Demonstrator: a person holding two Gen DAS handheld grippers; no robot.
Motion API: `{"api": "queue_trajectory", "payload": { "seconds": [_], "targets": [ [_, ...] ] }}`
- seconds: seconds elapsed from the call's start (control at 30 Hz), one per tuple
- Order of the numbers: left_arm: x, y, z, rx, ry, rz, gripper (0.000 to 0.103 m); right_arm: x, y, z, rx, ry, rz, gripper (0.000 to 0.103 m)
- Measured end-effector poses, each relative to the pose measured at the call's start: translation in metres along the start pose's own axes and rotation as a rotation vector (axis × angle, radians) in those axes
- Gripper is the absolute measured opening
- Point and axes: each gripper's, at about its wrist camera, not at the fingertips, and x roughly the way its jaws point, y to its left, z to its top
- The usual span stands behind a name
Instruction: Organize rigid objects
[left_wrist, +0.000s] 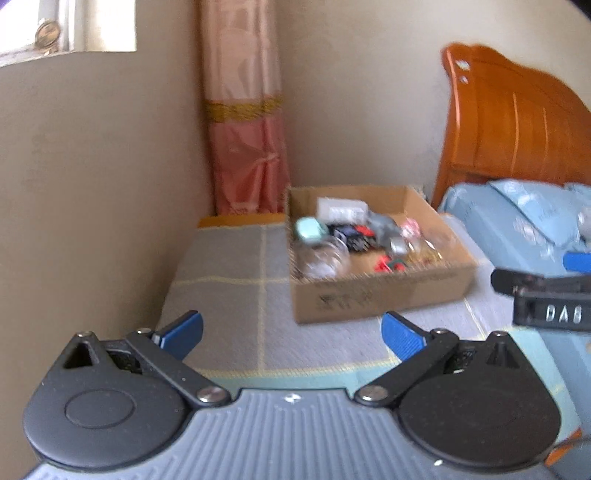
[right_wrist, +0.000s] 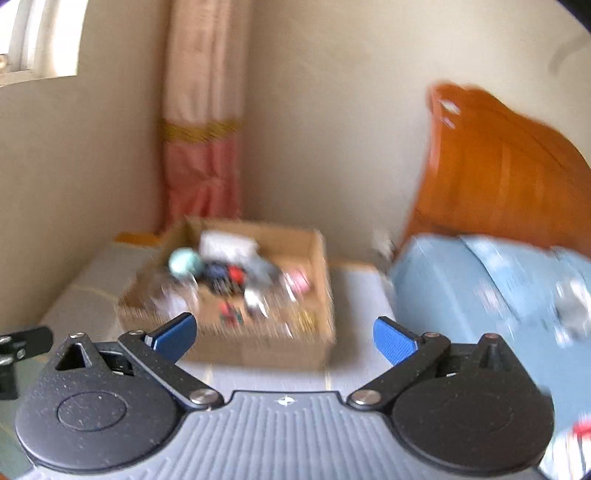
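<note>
Both grippers — left gripper (left_wrist: 291, 332) and right gripper (right_wrist: 284, 334) — gape wide and empty, the cardboard box (left_wrist: 380, 291) of small objects lying ahead at frame centre, apparently nearer the right.

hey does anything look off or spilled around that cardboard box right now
Nothing looks spilled. The cardboard box sits upright on the checked cloth, its small items jumbled loosely inside. Both the left gripper and right gripper are open and empty.
</note>
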Motion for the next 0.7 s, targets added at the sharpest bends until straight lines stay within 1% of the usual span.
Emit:
{"api": "queue_trajectory", "payload": {
  "seconds": [0.1,0.23,0.4,0.53,0.7],
  "targets": [
    [-0.003,-0.017,-0.007,0.034,0.011,0.003,0.102,-0.012,-0.007,-0.024,0.060,0.049,-0.021,0.103],
    [-0.012,-0.027,-0.014,0.054,0.007,0.025,0.102,-0.023,-0.012,-0.042,0.100,0.067,-0.032,0.103],
    [-0.017,-0.032,-0.014,0.044,0.005,0.014,0.102,-0.033,-0.018,-0.050,0.119,0.072,-0.035,0.103],
    [-0.018,-0.032,-0.012,0.044,0.001,0.028,0.102,-0.037,-0.024,-0.052,0.136,0.073,-0.026,0.103],
    [-0.018,-0.032,-0.012,0.039,0.005,0.028,0.102,-0.038,-0.024,-0.051,0.138,0.066,-0.016,0.103]
  ]
}}
